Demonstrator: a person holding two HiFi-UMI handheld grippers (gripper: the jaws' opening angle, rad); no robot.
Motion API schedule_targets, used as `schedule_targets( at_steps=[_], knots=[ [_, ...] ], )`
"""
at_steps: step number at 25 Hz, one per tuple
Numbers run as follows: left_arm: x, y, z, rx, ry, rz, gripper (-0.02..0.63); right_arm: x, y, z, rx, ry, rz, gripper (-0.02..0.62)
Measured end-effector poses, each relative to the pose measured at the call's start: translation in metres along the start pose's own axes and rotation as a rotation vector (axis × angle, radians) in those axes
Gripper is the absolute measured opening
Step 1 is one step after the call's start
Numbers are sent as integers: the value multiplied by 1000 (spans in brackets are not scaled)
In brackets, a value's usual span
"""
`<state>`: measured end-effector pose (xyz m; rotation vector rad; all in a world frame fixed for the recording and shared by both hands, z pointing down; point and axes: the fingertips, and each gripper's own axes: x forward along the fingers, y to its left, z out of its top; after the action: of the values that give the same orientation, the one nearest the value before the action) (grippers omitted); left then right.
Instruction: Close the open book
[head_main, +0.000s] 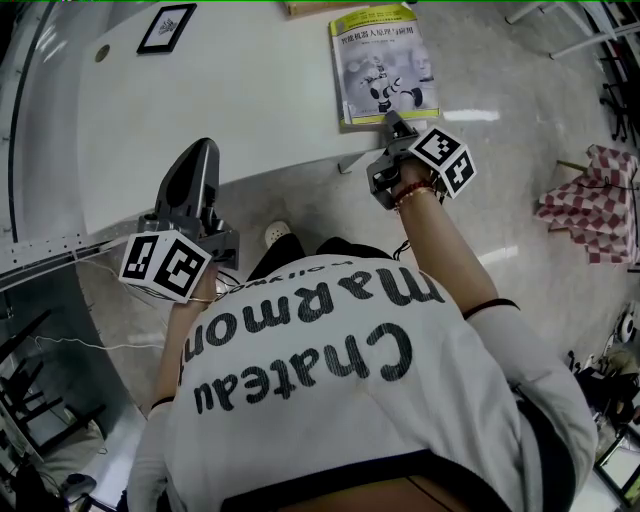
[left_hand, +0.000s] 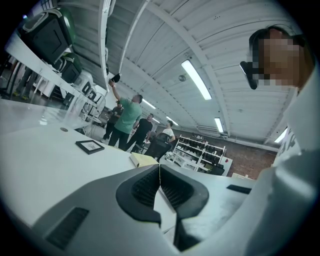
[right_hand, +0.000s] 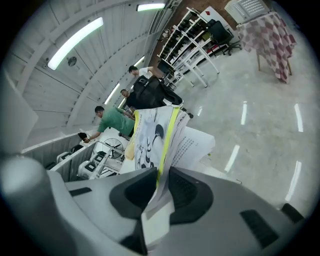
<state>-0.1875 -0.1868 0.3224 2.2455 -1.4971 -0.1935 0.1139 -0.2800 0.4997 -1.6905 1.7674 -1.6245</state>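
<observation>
Head view: right tool (head_main: 392, 120) grips book (head_main: 385, 60)

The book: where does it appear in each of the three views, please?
Head view: book top centre-right, near the table edge.
Left gripper view: no book clearly shows.
Right gripper view: book at centre, cover gripped between the jaws.
Shared landmark: person in green shirt, both gripper views.
</observation>
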Motion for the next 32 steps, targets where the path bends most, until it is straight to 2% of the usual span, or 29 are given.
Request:
schedule_targets(
  at_steps=[10,32],
  knots=[
    [-2,-5,-2,7,4,4,25,-3,-9,1,187,-19,51,67],
    [4,-21,-3,22,9,0,25,-7,-11,1,172,30,63,67]
  ],
)
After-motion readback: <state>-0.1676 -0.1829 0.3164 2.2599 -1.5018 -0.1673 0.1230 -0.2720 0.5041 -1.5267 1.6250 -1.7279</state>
